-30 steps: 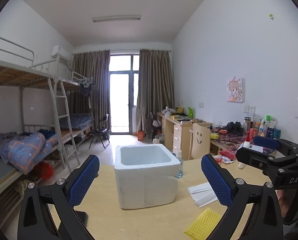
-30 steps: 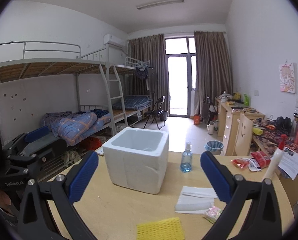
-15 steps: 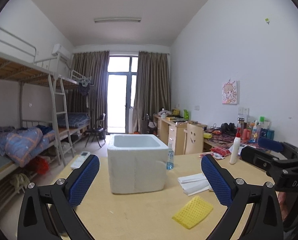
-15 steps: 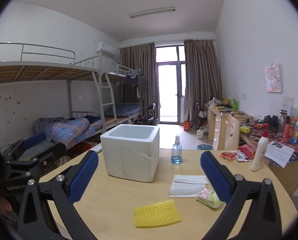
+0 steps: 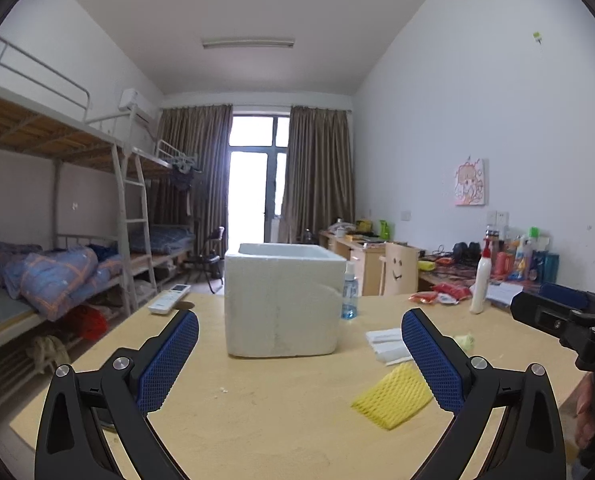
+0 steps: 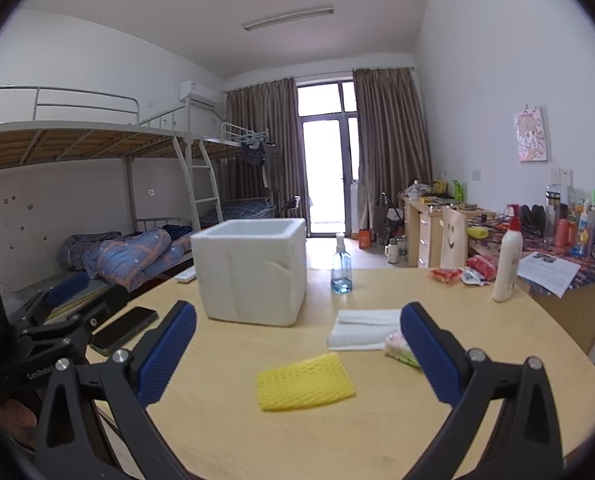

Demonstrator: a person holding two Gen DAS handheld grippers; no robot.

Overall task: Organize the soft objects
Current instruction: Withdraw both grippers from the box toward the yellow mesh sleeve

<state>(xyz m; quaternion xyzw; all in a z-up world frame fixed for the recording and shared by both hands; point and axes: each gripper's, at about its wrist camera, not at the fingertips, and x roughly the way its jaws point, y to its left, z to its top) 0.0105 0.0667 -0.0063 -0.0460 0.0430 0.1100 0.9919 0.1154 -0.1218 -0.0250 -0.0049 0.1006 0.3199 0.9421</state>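
A white foam box (image 5: 283,300) (image 6: 253,270) stands open-topped in the middle of the round wooden table (image 5: 277,420). A yellow foam net sleeve (image 5: 393,396) (image 6: 303,382) lies flat in front of it, to the right. Behind the sleeve sit folded white foam sheets (image 5: 385,344) (image 6: 363,328) and a small pale green-pink soft bundle (image 5: 463,340) (image 6: 399,350). My left gripper (image 5: 299,356) is open and empty, facing the box. My right gripper (image 6: 297,354) is open and empty, above the yellow sleeve. Each gripper shows at the edge of the other's view.
A blue sanitiser bottle (image 6: 340,266) stands right of the box. A white lotion bottle (image 6: 507,254) and red snack packets (image 6: 463,272) are at the far right. A remote (image 5: 169,298) and a dark phone (image 6: 123,326) lie on the left. Bunk beds (image 6: 97,200) are left.
Both grippers have drawn back and sunk lower; the box looks farther off and more of the table shows, with the yellow sleeve and white sheets now fully in view. Both stay open.
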